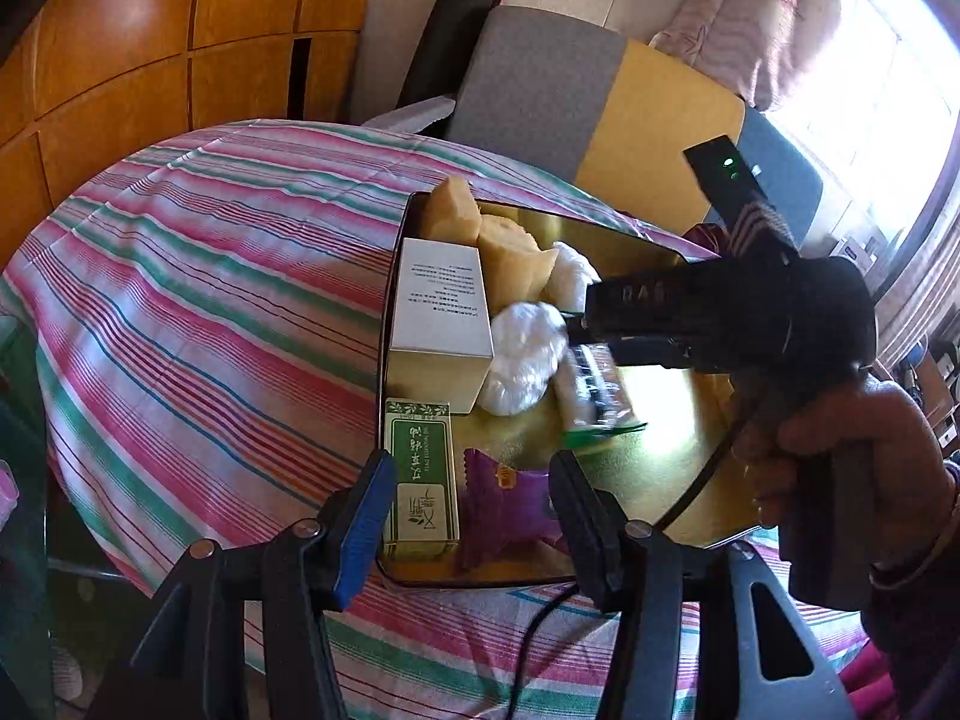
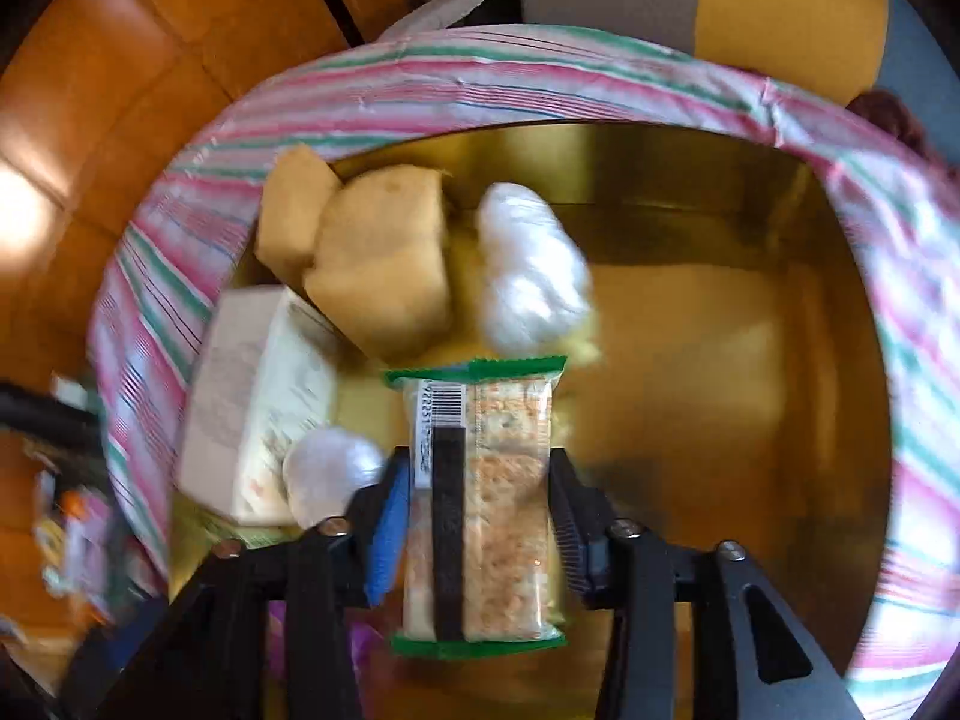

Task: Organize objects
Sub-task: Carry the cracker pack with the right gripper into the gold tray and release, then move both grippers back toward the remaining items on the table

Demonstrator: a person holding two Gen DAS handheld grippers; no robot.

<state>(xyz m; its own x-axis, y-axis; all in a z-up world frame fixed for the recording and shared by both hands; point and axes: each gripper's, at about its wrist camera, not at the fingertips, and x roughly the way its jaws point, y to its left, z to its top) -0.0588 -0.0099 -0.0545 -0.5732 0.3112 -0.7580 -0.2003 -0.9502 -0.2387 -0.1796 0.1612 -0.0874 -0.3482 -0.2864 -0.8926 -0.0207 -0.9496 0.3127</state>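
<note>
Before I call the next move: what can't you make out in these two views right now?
- Cracker pack: right view, motion blur; whether the right gripper pads press it is unclear. Left view: mostly hidden behind that gripper's body.
- Purple candy: left view, partly behind the left gripper fingers; absent in right view.
- Tray near edge: cut off by the right view's gripper.
- White box print: blurred.

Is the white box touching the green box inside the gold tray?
Cannot tell. In the left wrist view the white box abuts the green box, with no gap or contact plainly shown.
</note>
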